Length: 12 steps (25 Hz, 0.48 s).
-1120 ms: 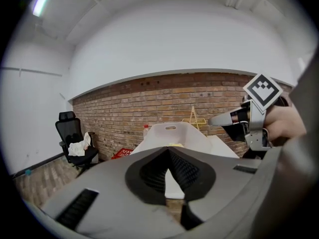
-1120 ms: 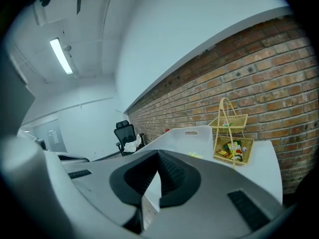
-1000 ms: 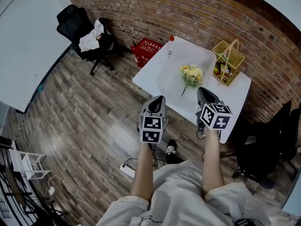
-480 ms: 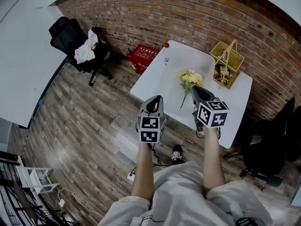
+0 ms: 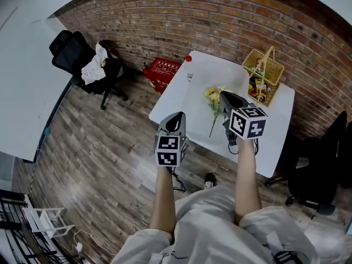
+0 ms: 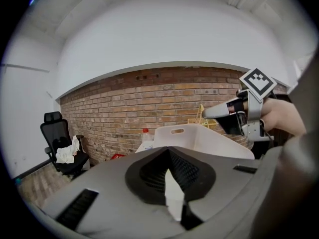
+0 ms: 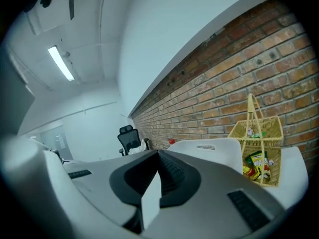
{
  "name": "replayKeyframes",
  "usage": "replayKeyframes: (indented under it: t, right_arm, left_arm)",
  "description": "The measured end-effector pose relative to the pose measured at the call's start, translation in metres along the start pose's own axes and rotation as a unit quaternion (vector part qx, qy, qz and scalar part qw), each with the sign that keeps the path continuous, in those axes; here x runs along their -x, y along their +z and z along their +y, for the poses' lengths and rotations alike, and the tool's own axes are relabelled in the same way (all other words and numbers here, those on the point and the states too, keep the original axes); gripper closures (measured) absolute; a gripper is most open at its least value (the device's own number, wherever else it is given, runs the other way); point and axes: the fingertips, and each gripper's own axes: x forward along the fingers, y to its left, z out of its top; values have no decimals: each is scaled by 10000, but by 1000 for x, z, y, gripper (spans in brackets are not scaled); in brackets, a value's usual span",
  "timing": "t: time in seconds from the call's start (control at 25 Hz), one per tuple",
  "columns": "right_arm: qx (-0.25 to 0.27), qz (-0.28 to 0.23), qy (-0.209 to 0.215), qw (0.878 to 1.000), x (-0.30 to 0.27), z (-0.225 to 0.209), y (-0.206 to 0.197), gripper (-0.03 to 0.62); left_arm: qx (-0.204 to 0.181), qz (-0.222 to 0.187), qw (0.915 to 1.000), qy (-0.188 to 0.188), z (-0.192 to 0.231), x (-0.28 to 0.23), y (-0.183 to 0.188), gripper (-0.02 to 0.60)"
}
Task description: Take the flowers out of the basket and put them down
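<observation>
A bunch of yellow flowers with a long green stem lies in a shallow white tray on the white table, outside the basket. The yellow wicker basket stands at the table's far right corner with snack packets in it. My right gripper hangs above the table with its tip over the blooms, jaws shut and empty. My left gripper is shut and empty too, off the table's near left edge over the floor. In the left gripper view the right gripper shows ahead of the basket.
A clear bottle with a red cap stands at the table's far left corner. A red crate sits on the floor by the brick wall. A black office chair with white cloth stands at left, another dark chair at right.
Both grippers have moved forward toward the table; the right one now overlaps the flower heads. The flowers and basket have stayed put.
</observation>
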Motion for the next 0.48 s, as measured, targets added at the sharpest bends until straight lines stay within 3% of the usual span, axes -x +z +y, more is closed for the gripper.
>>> replayKeyframes:
  t: [0.32, 0.48]
  right_arm:
    - [133, 97, -118, 9998, -9, -8, 0, 576]
    - [-83, 74, -122, 9999, -8, -18, 3, 576]
  left_arm:
    - [12, -87, 9998, -183, 12, -21, 11, 557]
    - [-103, -219, 9992, -316, 19, -43, 29, 557]
